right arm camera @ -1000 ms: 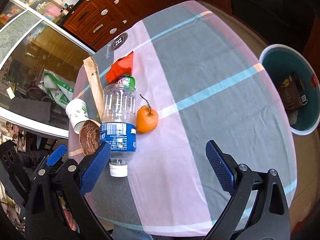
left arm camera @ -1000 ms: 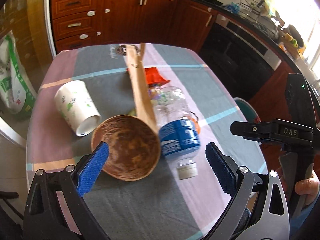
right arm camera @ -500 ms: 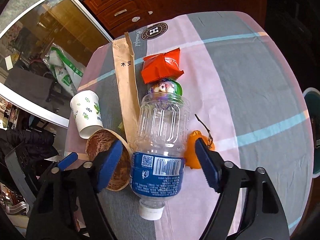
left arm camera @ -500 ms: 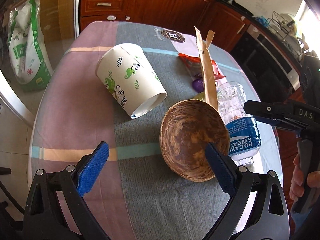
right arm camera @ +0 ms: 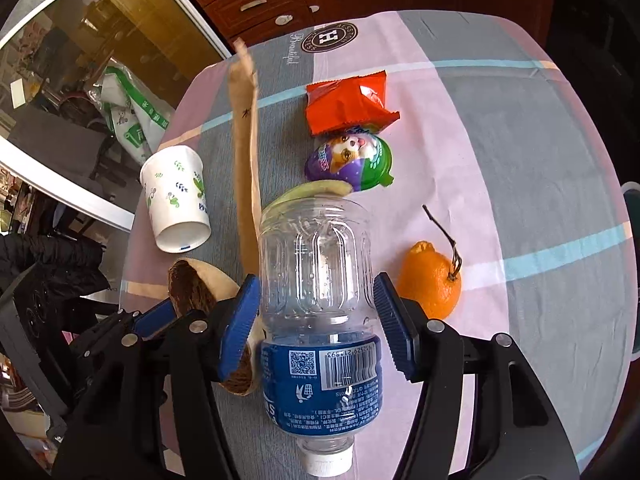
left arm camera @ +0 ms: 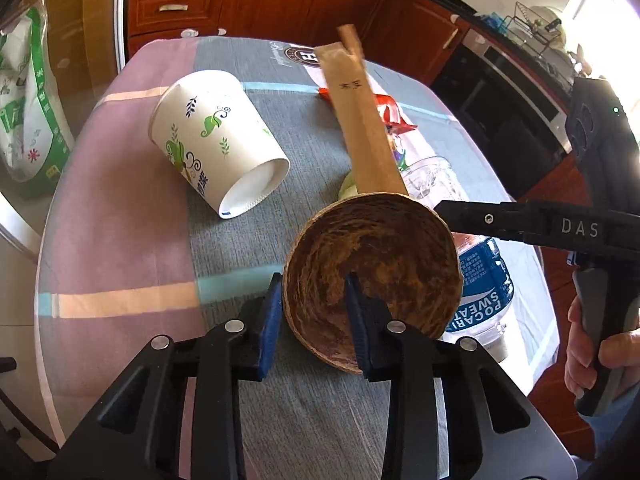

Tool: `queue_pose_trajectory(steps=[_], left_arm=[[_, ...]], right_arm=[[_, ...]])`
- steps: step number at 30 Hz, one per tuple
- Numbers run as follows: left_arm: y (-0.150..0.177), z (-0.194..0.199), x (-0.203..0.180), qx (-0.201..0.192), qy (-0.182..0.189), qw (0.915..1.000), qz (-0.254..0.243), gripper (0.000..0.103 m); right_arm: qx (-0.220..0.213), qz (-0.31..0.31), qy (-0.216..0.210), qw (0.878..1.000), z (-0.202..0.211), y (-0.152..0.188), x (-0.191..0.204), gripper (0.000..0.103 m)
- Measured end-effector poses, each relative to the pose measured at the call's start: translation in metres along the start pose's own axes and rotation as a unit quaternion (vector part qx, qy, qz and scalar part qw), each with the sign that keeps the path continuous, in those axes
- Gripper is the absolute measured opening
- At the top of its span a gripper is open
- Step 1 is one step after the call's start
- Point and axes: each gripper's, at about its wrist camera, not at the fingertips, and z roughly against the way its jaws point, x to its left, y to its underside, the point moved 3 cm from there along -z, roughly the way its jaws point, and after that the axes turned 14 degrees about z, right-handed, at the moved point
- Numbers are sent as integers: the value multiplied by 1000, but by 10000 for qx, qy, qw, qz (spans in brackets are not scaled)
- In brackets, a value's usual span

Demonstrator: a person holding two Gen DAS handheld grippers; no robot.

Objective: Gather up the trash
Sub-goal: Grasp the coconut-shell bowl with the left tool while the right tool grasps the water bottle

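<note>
Daylight floods my left wrist view from a window [left arm camera: 600, 4] at upper right, blown out to white there. The tablecloth [right arm camera: 500, 128] is evenly bright with soft shadows. Both frames bend hard at the edges, corners black. The paper sleeve [right arm camera: 244, 80] tip looks smeared; the rest is sharp.
</note>
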Motion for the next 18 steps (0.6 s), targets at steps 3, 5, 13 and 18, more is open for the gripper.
queue_pose_trajectory(steps=[3,5,13,18], left_arm=[[11,5,-1,92,-11,9999,-120,32],[20,8,-2,189,-19,9995,-237,32],[47,13,-8,391,-131,9975,-576,32],[47,7,-3,447,-246,9980,-373,42]], right_arm=[[63,53,-112,9999,3,13,5,58],[105,78,-147,9998,6,22,8,58],[368,-40,-307,9988,6,60,3,72],[382,-142,-356,9985,-2,66,-1,77]])
